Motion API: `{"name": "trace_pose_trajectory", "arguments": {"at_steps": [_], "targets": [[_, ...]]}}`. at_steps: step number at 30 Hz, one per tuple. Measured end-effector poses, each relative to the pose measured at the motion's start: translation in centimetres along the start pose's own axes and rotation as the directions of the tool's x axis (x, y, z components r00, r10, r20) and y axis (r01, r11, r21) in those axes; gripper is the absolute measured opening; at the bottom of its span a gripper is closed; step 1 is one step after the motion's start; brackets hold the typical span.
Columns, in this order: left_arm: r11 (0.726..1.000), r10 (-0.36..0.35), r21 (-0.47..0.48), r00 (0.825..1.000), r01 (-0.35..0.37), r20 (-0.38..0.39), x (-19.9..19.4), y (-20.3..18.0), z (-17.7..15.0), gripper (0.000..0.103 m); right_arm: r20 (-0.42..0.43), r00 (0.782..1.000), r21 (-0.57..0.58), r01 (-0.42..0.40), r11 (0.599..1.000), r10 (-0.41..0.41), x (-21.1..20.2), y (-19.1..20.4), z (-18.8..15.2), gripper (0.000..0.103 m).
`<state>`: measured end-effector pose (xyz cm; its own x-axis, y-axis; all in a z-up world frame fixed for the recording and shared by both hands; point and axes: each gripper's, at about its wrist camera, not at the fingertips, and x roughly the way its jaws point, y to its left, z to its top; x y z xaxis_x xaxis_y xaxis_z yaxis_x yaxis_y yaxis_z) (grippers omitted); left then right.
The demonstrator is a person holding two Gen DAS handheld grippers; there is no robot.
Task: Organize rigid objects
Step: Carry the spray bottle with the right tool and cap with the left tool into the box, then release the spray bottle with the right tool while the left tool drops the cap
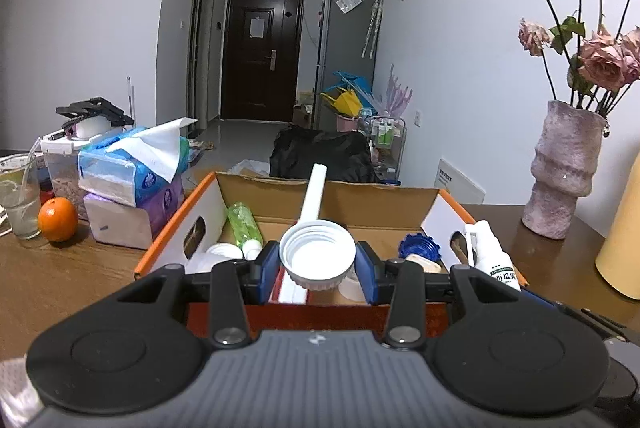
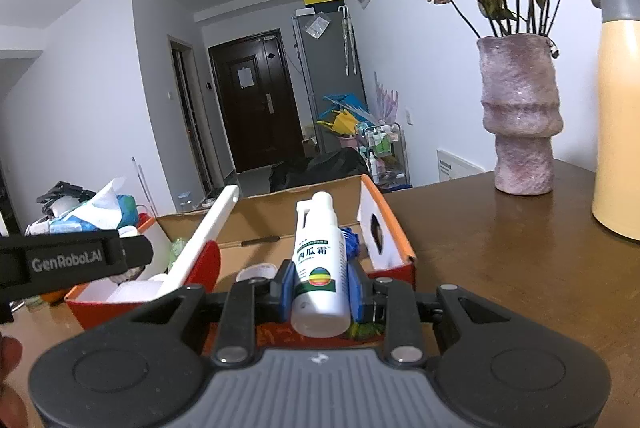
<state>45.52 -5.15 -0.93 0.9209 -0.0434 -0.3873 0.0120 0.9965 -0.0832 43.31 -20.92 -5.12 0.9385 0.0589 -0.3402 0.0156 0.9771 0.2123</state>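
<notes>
Wooden surface (image 2: 500,268), open box (image 1: 448,205) ahead. Left gripper (image 1: 318,268) clamps white scoop (image 1: 318,252); right gripper (image 2: 320,292) clamps spray bottle (image 2: 320,268). Risk: smooth bottle slipping.

White ribbed scoop (image 1: 316,252), cup mouth facing the camera at frame centre, long handle rising toward the top. White spray bottle (image 2: 320,276), coloured label, tilted nozzle-up at centre frame. Below both, open orange-edged cardboard box (image 1: 168,228) holding green bottle (image 1: 244,224), blue cap (image 1: 418,246).
</notes>
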Motion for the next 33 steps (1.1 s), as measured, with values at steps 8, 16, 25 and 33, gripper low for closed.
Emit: {"name": "trace_pose_trajectory", "arguments": {"at_steps": [8, 16, 25, 33], "targets": [[1.000, 0.018, 0.006, 1.000, -0.019, 0.015, 1.9, 0.8, 0.9, 0.041, 0.011, 1.000, -0.002, -0.009, 1.000, 0.009, 2.5, 1.2, 0.9, 0.026], [0.999, 0.044, -0.002, 0.999, -0.044, 0.023, 4.2, 2.0, 1.8, 0.041, 0.019, 0.999, -0.023, -0.025, 0.999, 0.026, 4.8, 2.3, 1.5, 0.026], [0.997, 0.071, 0.001, 0.997, -0.071, 0.027, 6.6, 3.4, 2.7, 0.041, 0.023, 0.999, -0.047, -0.037, 0.998, 0.038, 7.0, 2.8, 2.2, 0.026], [0.998, 0.063, 0.008, 0.998, -0.063, 0.007, 8.3, 4.8, 3.2, 0.049, -0.009, 0.999, -0.066, -0.043, 0.997, 0.043, 9.0, 2.7, 2.8, 0.027]]}}
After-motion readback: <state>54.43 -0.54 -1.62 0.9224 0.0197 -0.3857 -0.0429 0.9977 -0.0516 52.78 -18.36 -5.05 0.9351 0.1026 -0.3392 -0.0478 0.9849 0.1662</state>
